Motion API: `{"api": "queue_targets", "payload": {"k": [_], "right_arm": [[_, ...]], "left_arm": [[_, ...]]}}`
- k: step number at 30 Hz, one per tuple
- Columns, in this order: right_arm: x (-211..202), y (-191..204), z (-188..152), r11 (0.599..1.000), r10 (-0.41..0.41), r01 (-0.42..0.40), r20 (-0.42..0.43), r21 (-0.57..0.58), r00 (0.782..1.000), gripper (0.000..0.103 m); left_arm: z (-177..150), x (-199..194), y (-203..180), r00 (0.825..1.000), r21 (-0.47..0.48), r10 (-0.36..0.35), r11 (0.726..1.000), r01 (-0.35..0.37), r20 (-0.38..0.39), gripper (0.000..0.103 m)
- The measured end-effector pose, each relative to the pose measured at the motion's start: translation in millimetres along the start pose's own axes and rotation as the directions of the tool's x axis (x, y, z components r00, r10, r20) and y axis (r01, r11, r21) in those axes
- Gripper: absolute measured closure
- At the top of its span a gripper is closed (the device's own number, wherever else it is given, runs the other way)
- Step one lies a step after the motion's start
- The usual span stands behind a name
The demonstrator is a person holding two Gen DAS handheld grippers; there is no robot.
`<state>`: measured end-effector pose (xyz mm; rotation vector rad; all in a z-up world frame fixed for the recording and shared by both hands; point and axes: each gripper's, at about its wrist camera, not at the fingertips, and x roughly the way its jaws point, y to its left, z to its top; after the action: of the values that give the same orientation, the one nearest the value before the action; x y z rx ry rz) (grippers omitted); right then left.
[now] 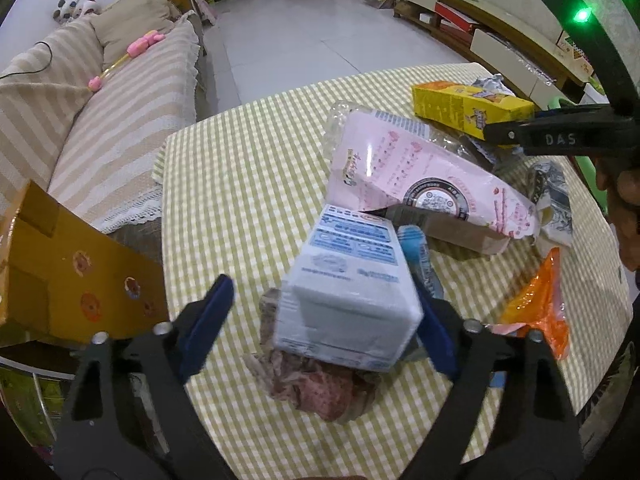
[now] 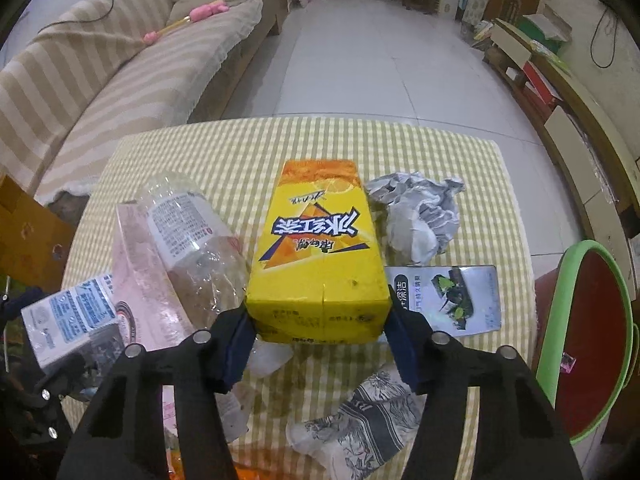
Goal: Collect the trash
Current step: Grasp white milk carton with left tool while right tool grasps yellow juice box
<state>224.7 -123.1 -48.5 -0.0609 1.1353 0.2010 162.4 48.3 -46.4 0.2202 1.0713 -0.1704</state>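
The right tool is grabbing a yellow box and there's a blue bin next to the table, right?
Not quite. The bin beside the table is green-rimmed and red inside, not blue, as the right wrist view shows. The right tool does have the yellow box.

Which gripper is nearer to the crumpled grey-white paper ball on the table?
Right. The right gripper clamps the yellow drink carton lying directly beside the paper ball; the left gripper is across the table at the white-blue carton.

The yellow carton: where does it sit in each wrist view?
Left wrist: yellow carton upper right, the right gripper at its near end.
Right wrist: yellow carton centre, between the right gripper's fingers.
Shared landmark: white-and-blue carton.
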Motion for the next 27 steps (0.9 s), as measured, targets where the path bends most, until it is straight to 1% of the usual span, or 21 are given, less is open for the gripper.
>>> {"api": "queue_targets", "payload": {"k": [1, 2, 3, 10, 14, 21, 23, 27], "right_arm": [[-0.5, 0.0, -0.7, 1.000, 0.002, -0.002, 0.002, -0.003, 1.000, 0.046], [-1.5, -0.8, -1.1, 1.000, 0.005, -0.005, 0.005, -0.002, 1.000, 0.047], [-2.9, -1.7, -1.6, 1.000, 0.008, -0.008, 0.008, 0.000, 1.000, 0.047], [-23.6, -16.8, -6.8, 0.999, 0.028, -0.028, 0.054, 0.017, 0.998, 0.048], [-39.7, -24.2, -8.6, 0.998, 0.047, -0.050, 0.082, 0.030, 0.995, 0.048], [-71.8, -32.8, -12.6, 0.997, 0.069, -0.074, 0.139, 0.034, 0.988, 0.048], [-81.7, -35.2, -14.6, 0.995, 0.087, -0.093, 0.154, 0.035, 0.984, 0.048], [-99.4, -39.6, -21.2, 0.993, 0.105, -0.113, 0.176, 0.036, 0.979, 0.048]], "left_arm": [[-0.2, 0.3, -0.3, 1.000, -0.001, -0.007, 1.000, 0.007, -0.001, 0.031], [-0.3, -0.1, -0.2, 1.000, -0.005, -0.018, 1.000, 0.018, -0.001, 0.040], [-0.8, -0.5, -0.2, 1.000, -0.012, -0.025, 1.000, 0.025, -0.003, 0.043], [3.9, -14.3, 6.8, 0.998, -0.061, -0.021, 0.998, 0.024, 0.051, 0.046], [5.4, -29.6, 12.0, 0.995, -0.112, -0.020, 0.993, 0.030, 0.094, 0.046], [8.1, -57.9, 16.6, 0.984, -0.187, -0.012, 0.981, 0.045, 0.175, 0.046], [9.6, -66.3, 16.7, 0.981, -0.201, -0.002, 0.979, 0.042, 0.195, 0.046], [14.9, -83.3, 13.9, 0.973, -0.216, -0.006, 0.975, 0.057, 0.229, 0.046]]}}
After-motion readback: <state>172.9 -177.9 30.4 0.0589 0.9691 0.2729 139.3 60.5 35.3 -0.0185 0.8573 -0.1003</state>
